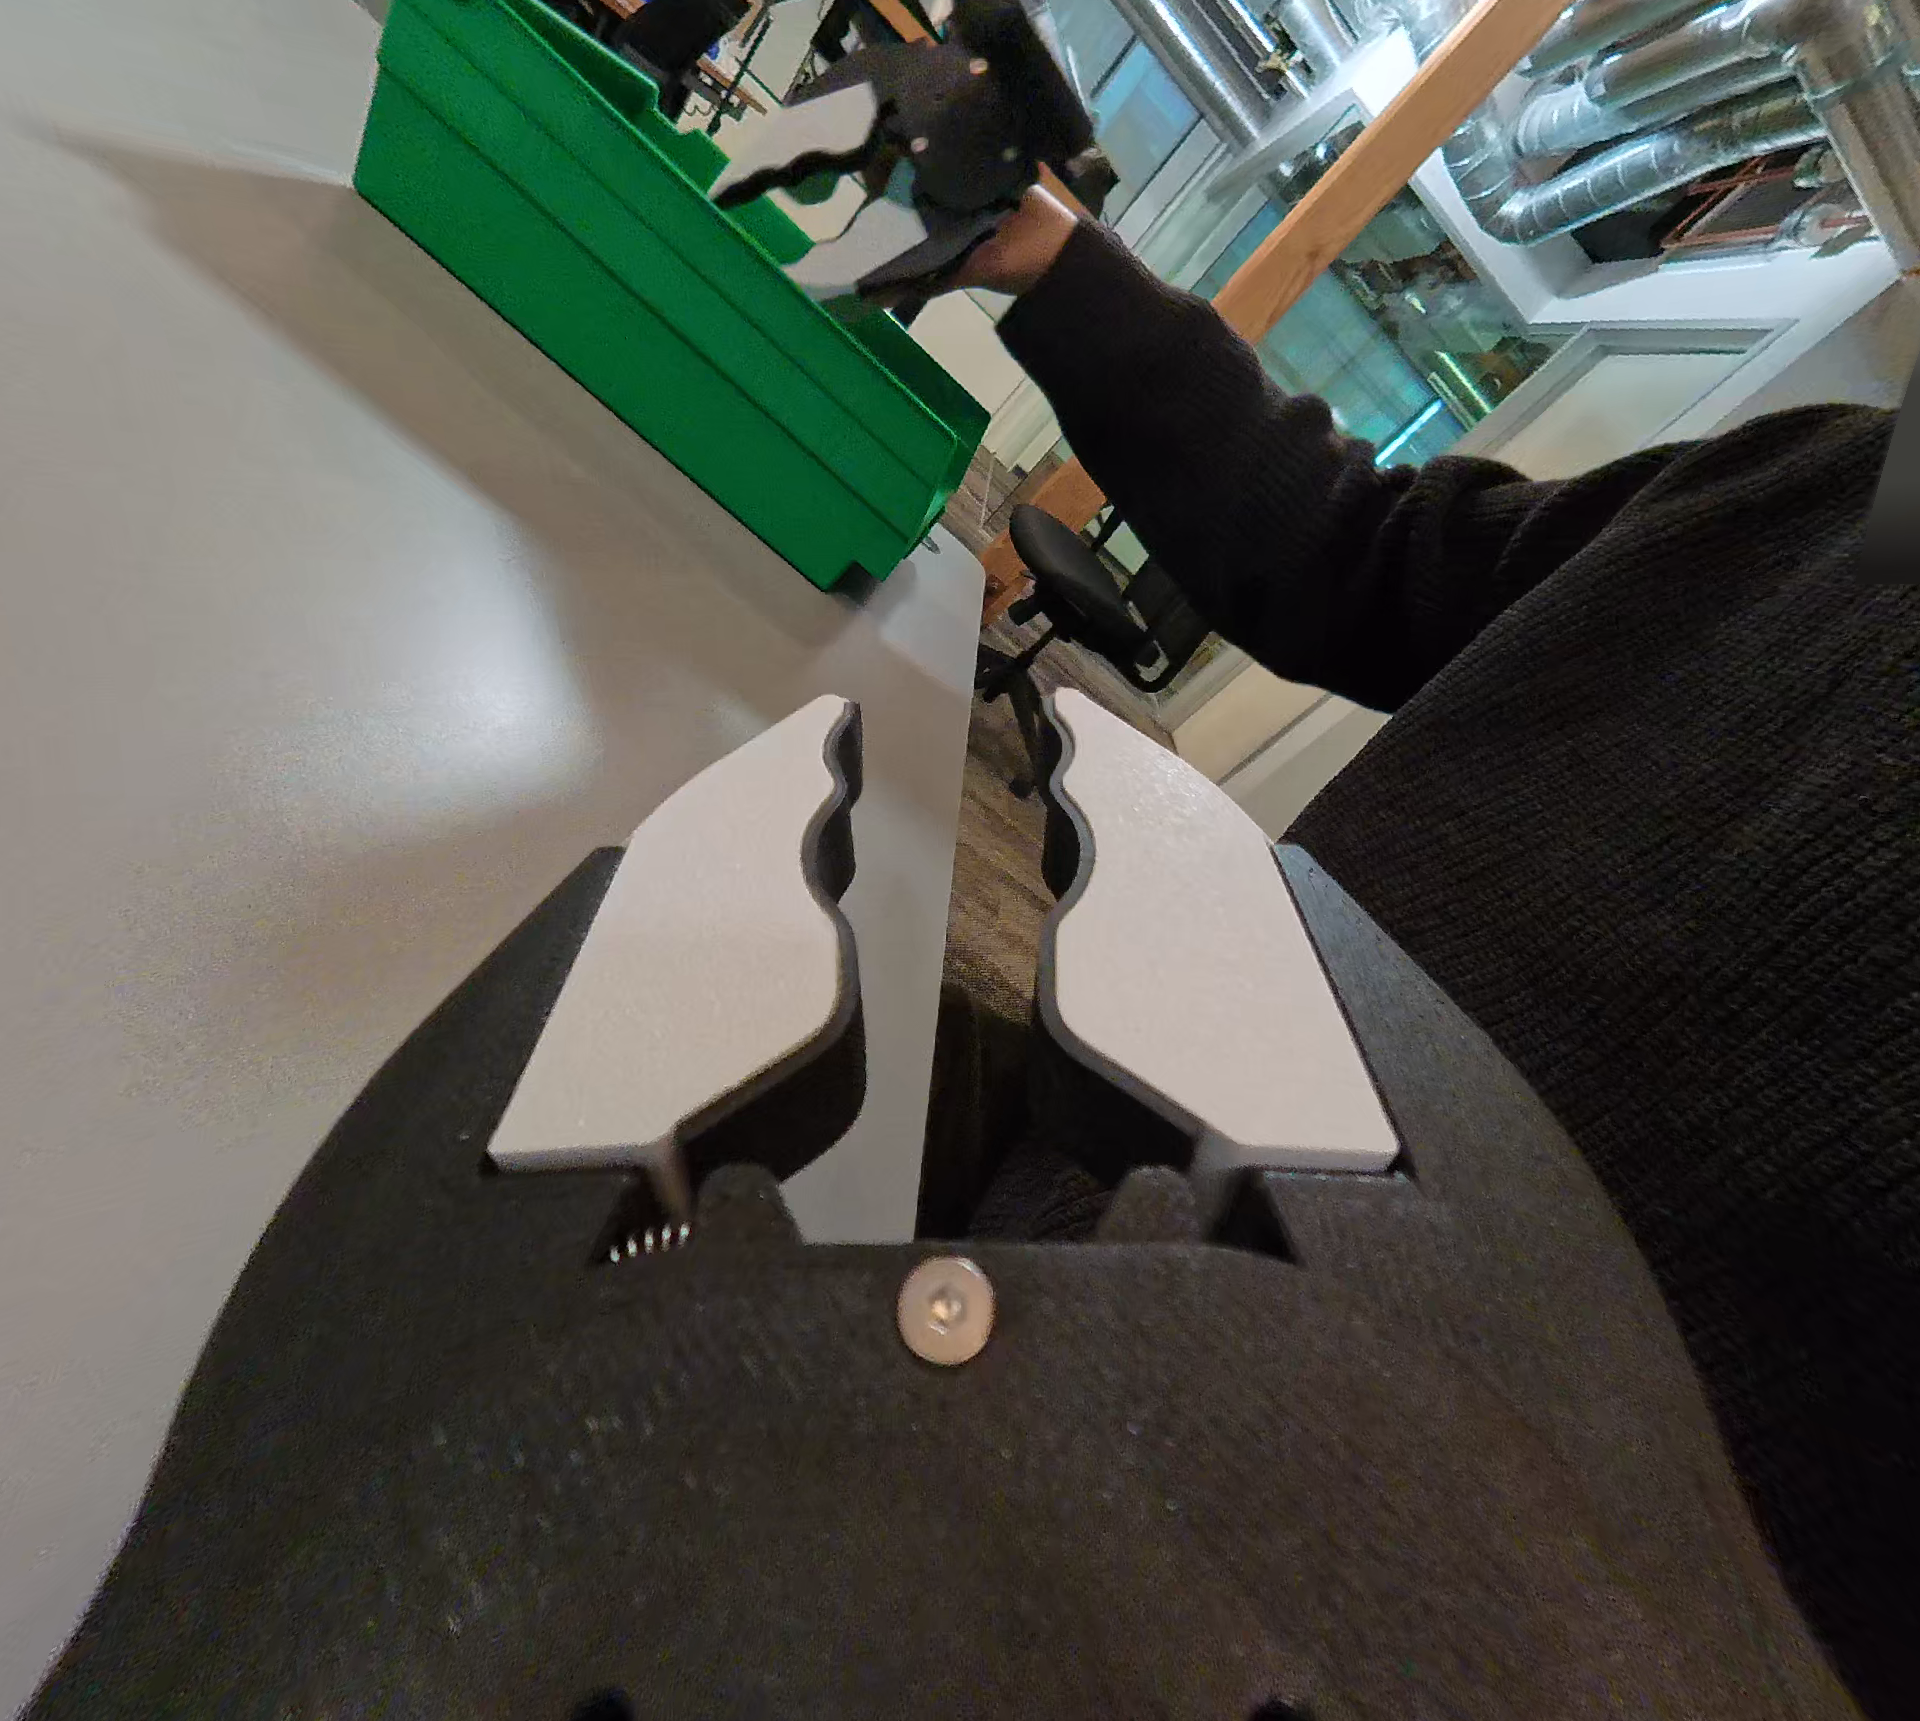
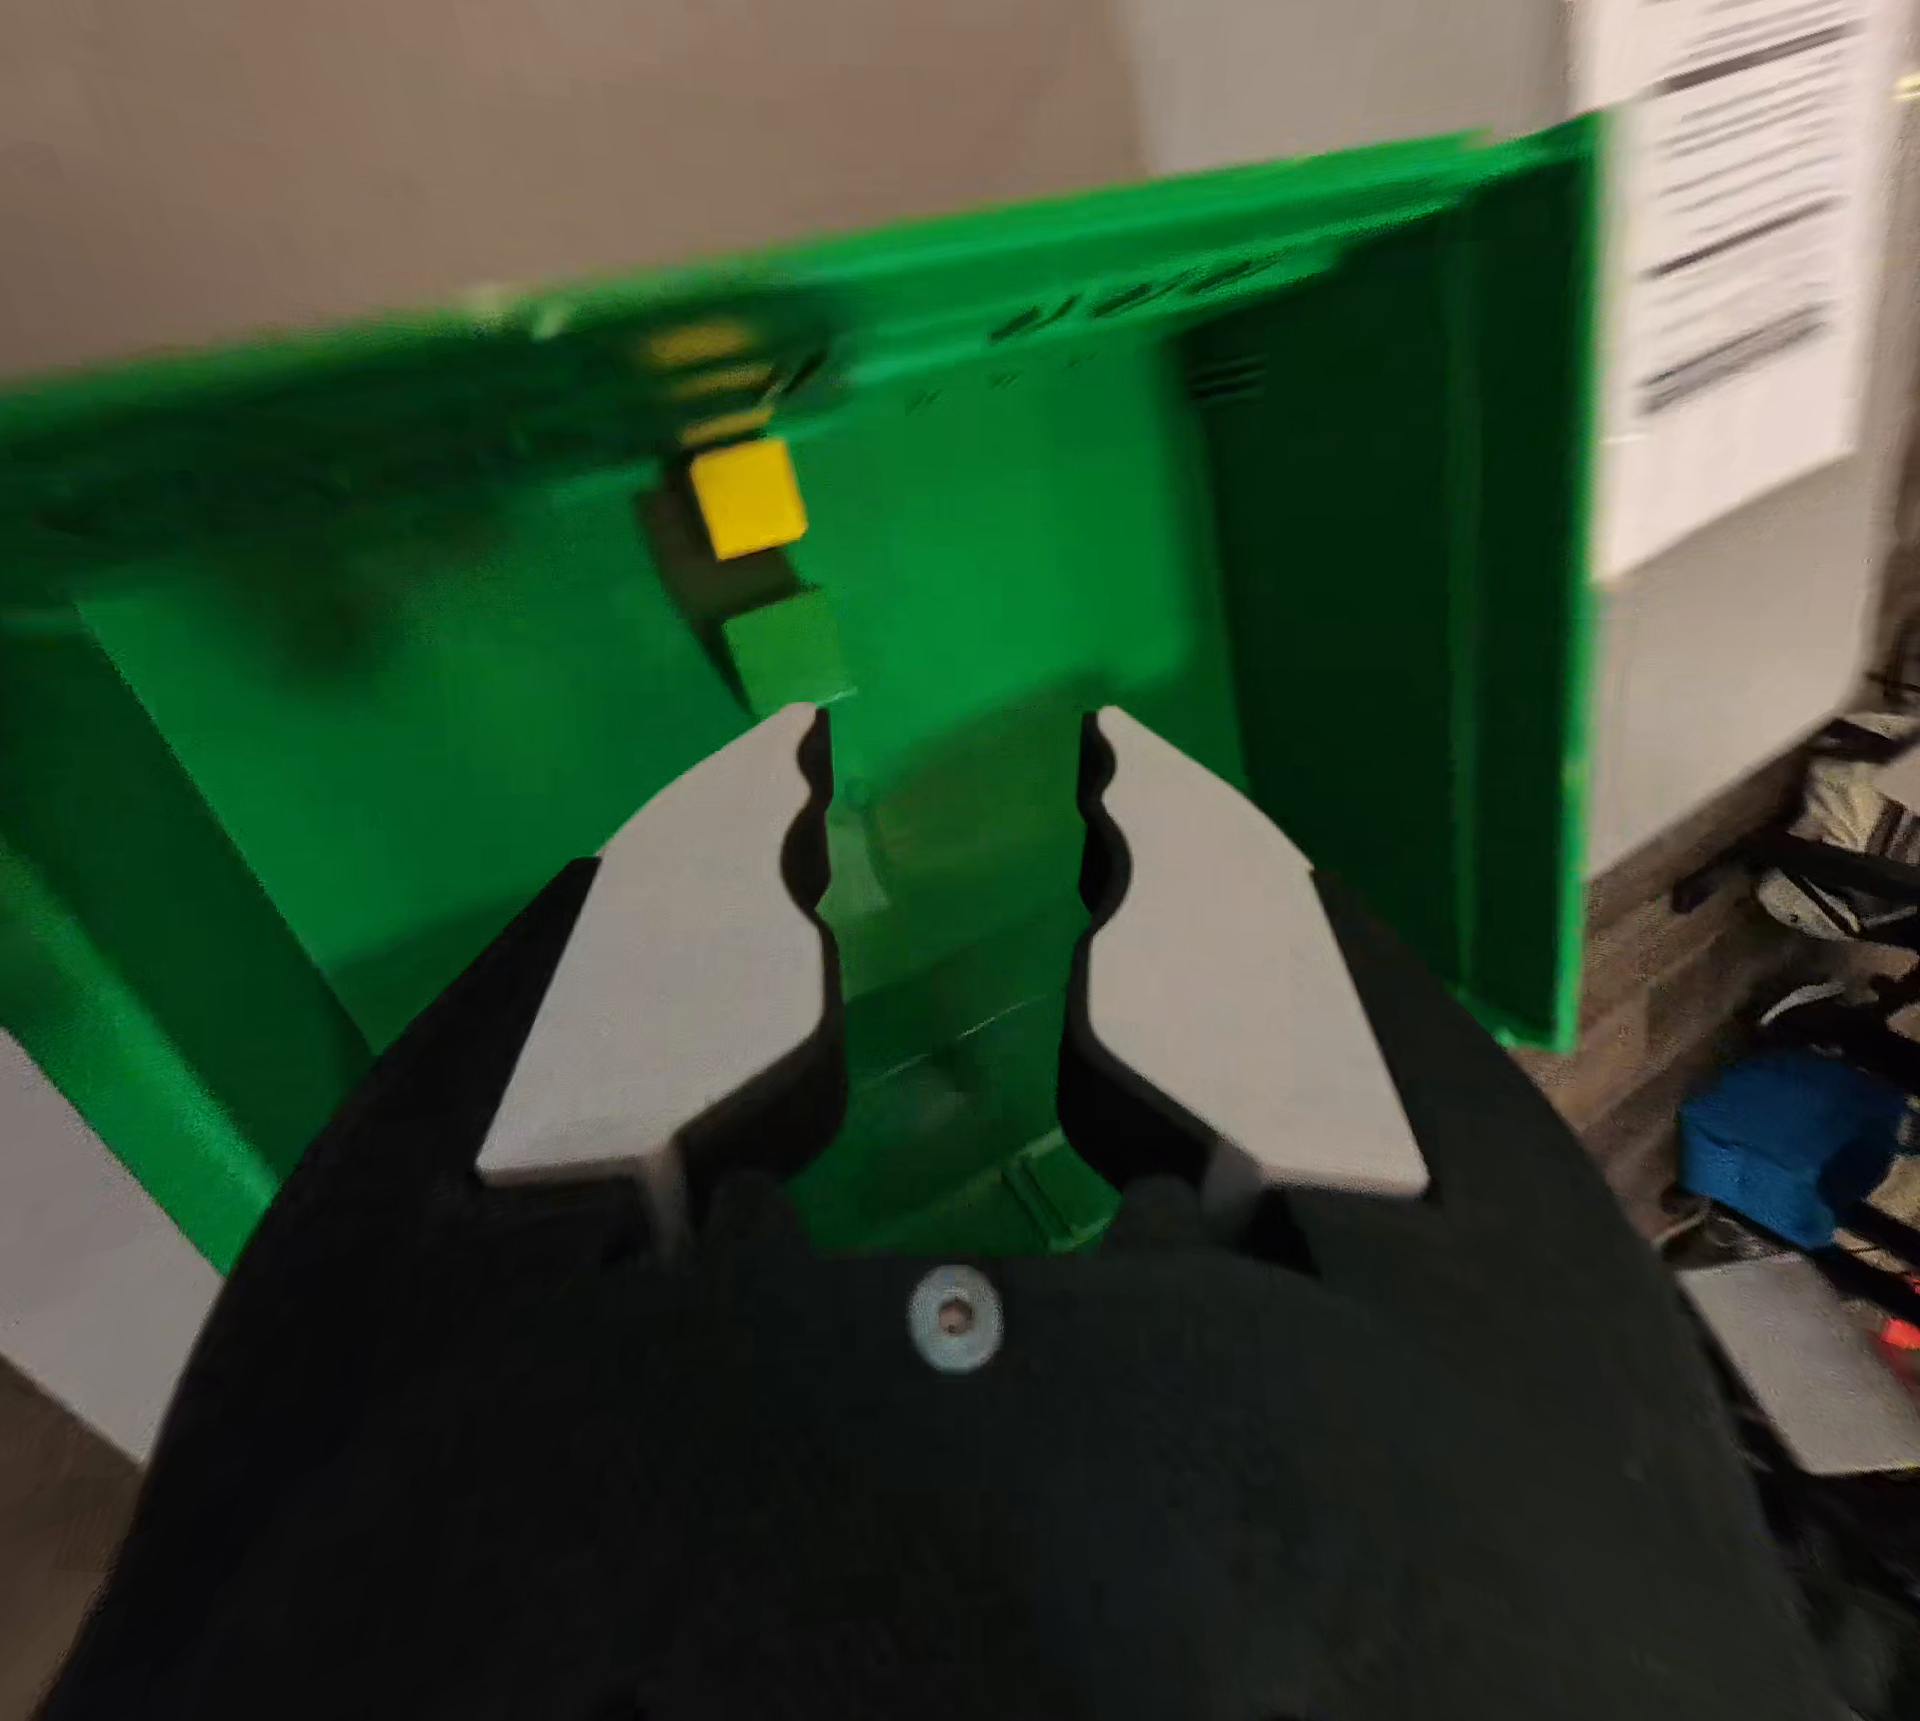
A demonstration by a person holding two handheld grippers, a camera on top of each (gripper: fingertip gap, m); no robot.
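Observation:
A green plastic bin (image 1: 623, 300) stands on a grey table (image 1: 260, 632) near its edge. My right gripper (image 2: 951, 726) is open and empty, held over the bin's inside (image 2: 987, 549). A yellow cube (image 2: 748, 495) and a green cube (image 2: 784, 648) lie on the bin's floor just beyond its left fingertip. In the left wrist view the right gripper (image 1: 821, 217) shows above the bin, held by a hand in a black sleeve (image 1: 1247, 466). My left gripper (image 1: 956, 721) is open and empty, tilted, at the table's near edge.
Black office chairs (image 1: 1081, 601) stand on the floor past the table edge. A white sheet with print (image 2: 1745, 196) hangs on the wall behind the bin. A blue object (image 2: 1787, 1152) and cables lie on the floor at the right.

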